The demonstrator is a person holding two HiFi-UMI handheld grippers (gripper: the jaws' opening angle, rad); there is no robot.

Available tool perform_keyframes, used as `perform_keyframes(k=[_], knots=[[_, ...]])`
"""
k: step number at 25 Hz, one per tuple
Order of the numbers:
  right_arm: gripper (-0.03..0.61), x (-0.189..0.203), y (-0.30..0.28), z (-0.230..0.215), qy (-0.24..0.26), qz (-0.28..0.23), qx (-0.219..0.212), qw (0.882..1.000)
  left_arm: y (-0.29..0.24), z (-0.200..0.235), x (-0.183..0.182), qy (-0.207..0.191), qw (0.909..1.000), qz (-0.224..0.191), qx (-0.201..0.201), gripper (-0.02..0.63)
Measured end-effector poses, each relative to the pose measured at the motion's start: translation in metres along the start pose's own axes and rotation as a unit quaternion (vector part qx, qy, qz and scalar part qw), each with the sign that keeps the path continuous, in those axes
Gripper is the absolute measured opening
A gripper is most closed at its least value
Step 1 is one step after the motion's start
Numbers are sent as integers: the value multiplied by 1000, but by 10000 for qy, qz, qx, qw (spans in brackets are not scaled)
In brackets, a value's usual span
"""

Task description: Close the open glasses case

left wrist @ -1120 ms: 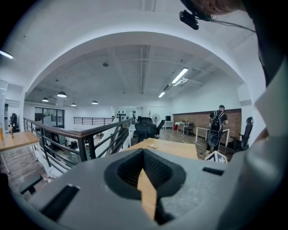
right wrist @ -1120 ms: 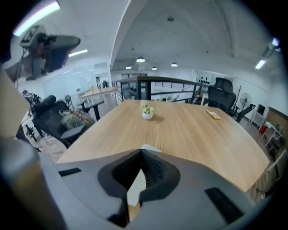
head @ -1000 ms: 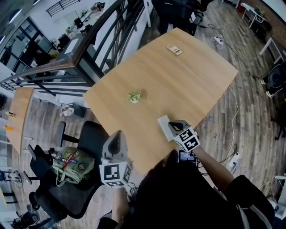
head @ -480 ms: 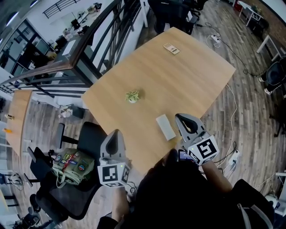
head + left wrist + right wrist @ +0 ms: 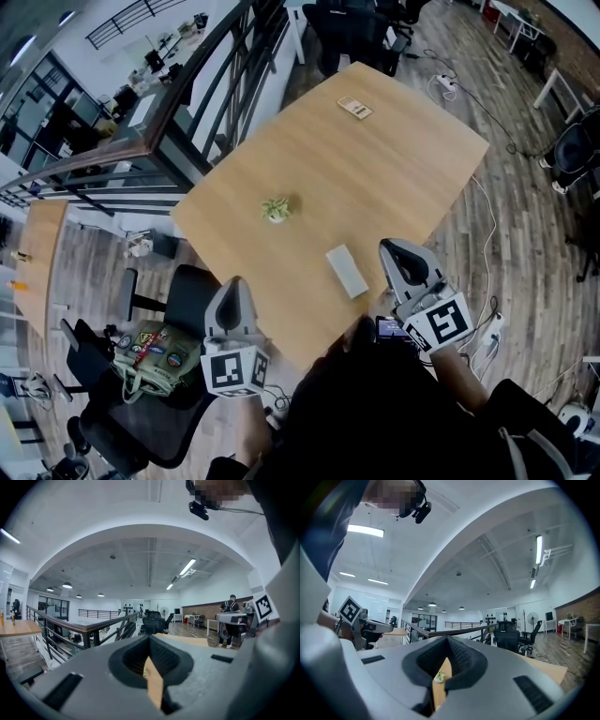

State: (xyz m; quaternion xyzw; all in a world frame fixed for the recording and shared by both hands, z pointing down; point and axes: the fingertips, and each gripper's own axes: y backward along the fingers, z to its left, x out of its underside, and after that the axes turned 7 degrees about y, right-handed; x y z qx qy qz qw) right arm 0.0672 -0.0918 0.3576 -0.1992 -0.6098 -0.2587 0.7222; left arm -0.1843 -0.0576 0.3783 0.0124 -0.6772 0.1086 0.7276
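The pale grey glasses case (image 5: 346,270) lies flat with its lid down on the wooden table (image 5: 394,178), near the front edge. My right gripper (image 5: 390,247) is shut and empty, held level in the air just right of the case and apart from it. Off the table's near left corner, my left gripper (image 5: 234,283) is also shut and empty. In the left gripper view the left gripper (image 5: 150,638) has its jaws together, with only tabletop showing below. The right gripper (image 5: 448,641) likewise has its jaws together in the right gripper view.
A small potted plant (image 5: 277,209) stands mid-table, also seen as the plant (image 5: 439,677) between the right jaws. A small flat card (image 5: 354,108) lies at the far end. A black office chair (image 5: 178,309) with a bag (image 5: 150,347) stands left; a railing (image 5: 187,103) runs behind.
My right gripper has lifted off the glasses case and moved right, toward me; the case stays on the table with its lid down. The left gripper has hardly moved.
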Motion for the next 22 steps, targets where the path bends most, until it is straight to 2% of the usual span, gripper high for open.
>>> perform_keyframes(k=[22], knots=[[14, -3, -6, 9, -54, -19, -205, 9998, -5, -7, 0, 0, 9999, 48, 129, 0]])
